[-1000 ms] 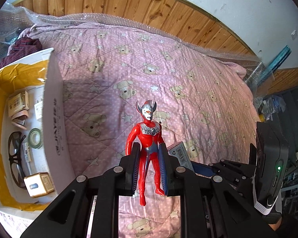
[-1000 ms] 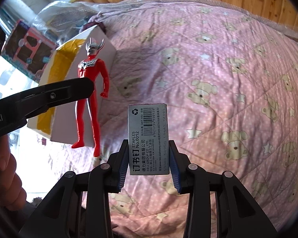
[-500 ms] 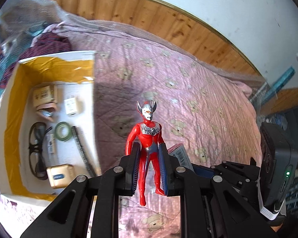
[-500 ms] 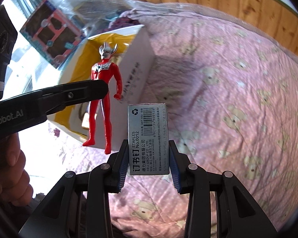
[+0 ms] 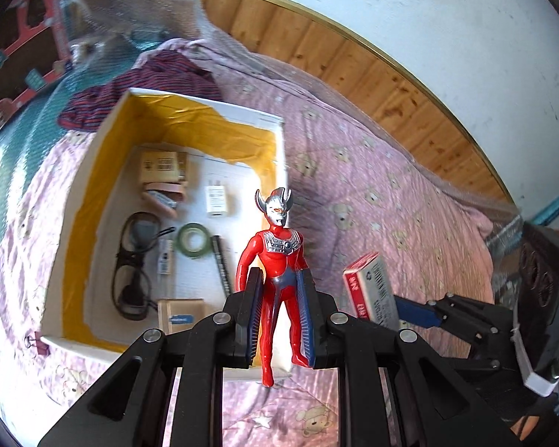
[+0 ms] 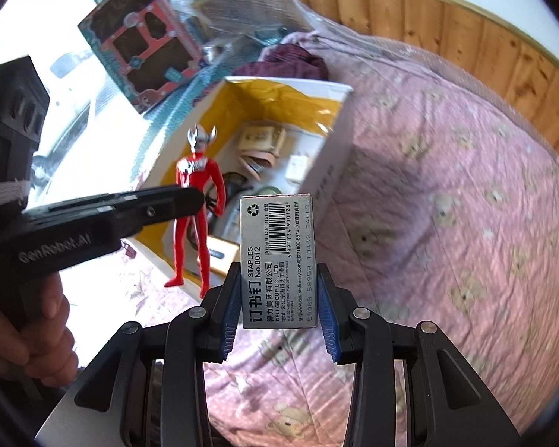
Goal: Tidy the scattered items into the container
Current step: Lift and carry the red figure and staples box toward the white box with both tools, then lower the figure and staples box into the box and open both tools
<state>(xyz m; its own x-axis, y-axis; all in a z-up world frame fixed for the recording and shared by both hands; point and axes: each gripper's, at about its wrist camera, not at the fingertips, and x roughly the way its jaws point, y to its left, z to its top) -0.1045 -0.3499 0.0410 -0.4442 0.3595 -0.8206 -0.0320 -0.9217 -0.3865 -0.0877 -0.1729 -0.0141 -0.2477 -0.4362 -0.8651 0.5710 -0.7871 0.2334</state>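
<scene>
The left claw (image 5: 278, 311) is pinching the red hero figurine (image 5: 278, 272) at its hips, hanging above the near edge of the cardboard box (image 5: 93, 171) on the bed (image 5: 391, 201). Releasing here risks it tipping outside. The right claw (image 6: 279, 309) is gripping the staples box (image 6: 279, 260) upright, level beside it, crowding the drop.
</scene>
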